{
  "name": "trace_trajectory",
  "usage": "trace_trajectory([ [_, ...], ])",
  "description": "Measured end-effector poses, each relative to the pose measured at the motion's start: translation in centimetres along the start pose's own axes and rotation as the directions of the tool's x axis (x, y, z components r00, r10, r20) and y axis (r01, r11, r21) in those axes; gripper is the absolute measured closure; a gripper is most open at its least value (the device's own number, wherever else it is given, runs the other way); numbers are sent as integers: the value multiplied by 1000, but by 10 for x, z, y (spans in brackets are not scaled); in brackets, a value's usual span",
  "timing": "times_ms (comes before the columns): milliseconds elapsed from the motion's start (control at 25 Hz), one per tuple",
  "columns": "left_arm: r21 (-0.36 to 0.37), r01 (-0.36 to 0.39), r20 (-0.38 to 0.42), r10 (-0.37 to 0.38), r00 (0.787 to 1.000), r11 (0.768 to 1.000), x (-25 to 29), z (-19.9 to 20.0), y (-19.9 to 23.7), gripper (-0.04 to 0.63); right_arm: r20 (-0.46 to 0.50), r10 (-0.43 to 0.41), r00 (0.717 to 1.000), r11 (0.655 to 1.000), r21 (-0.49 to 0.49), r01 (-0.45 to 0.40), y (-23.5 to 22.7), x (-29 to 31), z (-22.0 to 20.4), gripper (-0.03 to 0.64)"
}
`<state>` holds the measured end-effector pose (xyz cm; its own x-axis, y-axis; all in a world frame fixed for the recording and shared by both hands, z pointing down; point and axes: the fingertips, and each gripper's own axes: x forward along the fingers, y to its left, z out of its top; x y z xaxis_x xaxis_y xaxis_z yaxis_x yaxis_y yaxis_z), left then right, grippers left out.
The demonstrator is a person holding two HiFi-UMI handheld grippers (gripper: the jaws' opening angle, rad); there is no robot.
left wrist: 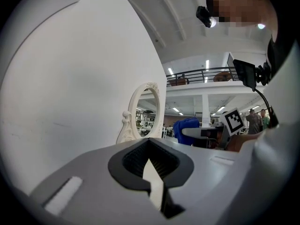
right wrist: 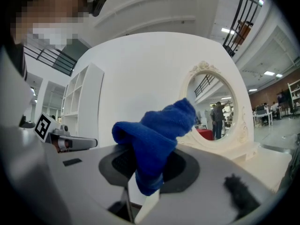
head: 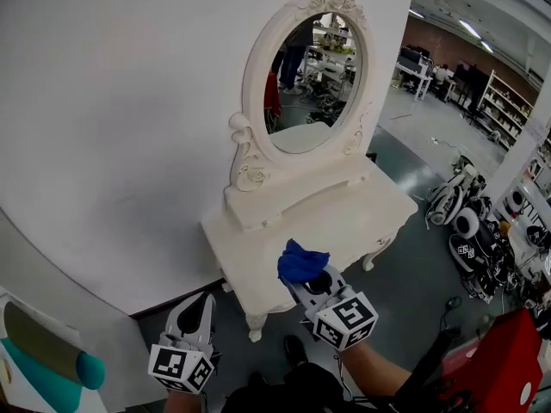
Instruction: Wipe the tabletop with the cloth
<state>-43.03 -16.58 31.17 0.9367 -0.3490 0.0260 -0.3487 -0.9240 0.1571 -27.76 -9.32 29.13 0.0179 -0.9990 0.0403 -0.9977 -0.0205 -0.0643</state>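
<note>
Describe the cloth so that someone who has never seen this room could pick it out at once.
Find the white dressing table with the oval mirror, standing against the white wall. Near its front edge the right gripper is shut on the cloth. The cloth is a small, bunched, fuzzy wad of bright blue, the only blue thing against that white furniture.

The left tongs (left wrist: 151,168) have their jaws together; just right of the oval mirror (left wrist: 148,112) shows a blue cloth (left wrist: 185,128).
</note>
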Motion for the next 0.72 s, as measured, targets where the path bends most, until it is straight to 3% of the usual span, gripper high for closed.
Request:
trace_trajectory([
  [320, -5, -132, 0, 132, 991, 991, 54, 2, 19, 588, -4, 136, 991, 991, 12, -136, -45, 54, 0, 495],
  [720, -4, -242, 17, 242, 970, 970, 121, 5, 29, 588, -20, 308, 951, 951, 2, -308, -97, 107, 5, 495],
])
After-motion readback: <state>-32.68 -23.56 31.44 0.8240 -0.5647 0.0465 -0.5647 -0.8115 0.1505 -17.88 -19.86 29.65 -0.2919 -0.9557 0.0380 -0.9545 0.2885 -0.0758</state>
